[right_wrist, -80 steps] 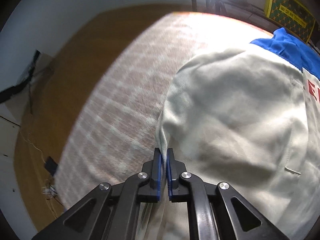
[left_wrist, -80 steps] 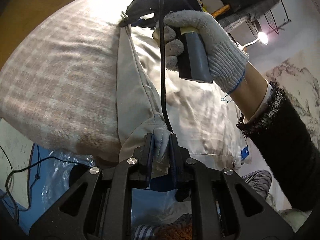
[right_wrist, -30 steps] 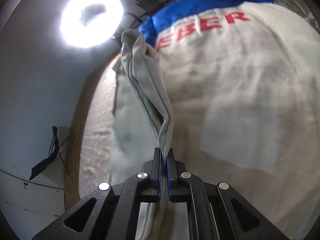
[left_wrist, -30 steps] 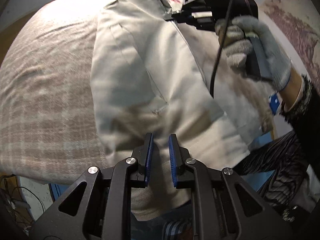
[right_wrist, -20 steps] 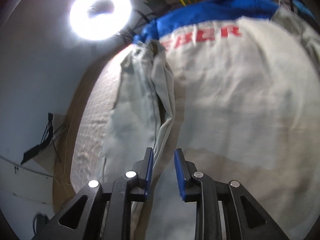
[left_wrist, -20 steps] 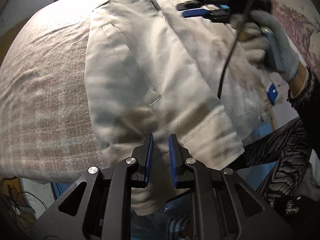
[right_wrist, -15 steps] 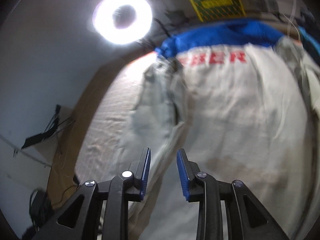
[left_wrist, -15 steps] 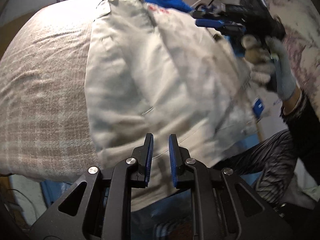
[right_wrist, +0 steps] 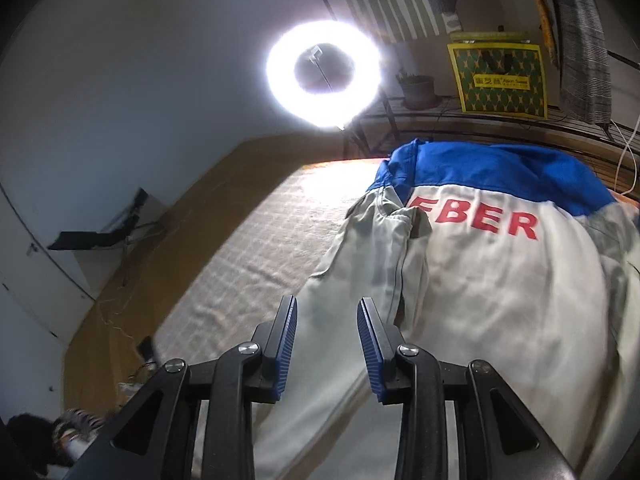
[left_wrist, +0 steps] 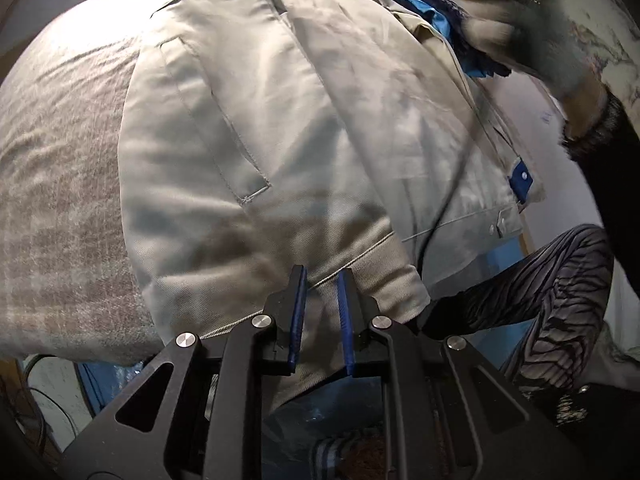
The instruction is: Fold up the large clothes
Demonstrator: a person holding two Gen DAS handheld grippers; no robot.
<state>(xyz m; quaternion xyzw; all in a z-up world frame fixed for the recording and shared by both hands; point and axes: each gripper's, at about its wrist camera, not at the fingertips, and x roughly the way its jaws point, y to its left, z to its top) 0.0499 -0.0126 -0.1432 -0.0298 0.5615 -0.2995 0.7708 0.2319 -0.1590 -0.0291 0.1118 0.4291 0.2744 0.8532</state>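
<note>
A beige work jacket (left_wrist: 260, 140) with a blue yoke and red letters lies back-up on the plaid bed cover (left_wrist: 60, 200). Its left side is folded inward over the back (right_wrist: 360, 272). My left gripper (left_wrist: 322, 272) hovers over the jacket's hem with a narrow gap between its pads and no cloth in it. My right gripper (right_wrist: 326, 304) is raised above the jacket (right_wrist: 500, 300); its jaws are opening and nothing is between them. In the left wrist view only the gloved hand (left_wrist: 532, 32) that holds it shows, blurred, at the top right.
A lit ring light (right_wrist: 323, 74) stands behind the bed's far end, with a plant pot (right_wrist: 418, 90) and a yellow-green box (right_wrist: 498, 76) on a rack. The person's striped trouser leg (left_wrist: 552, 280) is by the near right bed edge. Bare plaid cover (right_wrist: 260, 248) lies left of the jacket.
The right gripper let go of the jacket's folded edge, opened and rose; the edge now lies on the jacket's back. The left gripper stayed over the hem.
</note>
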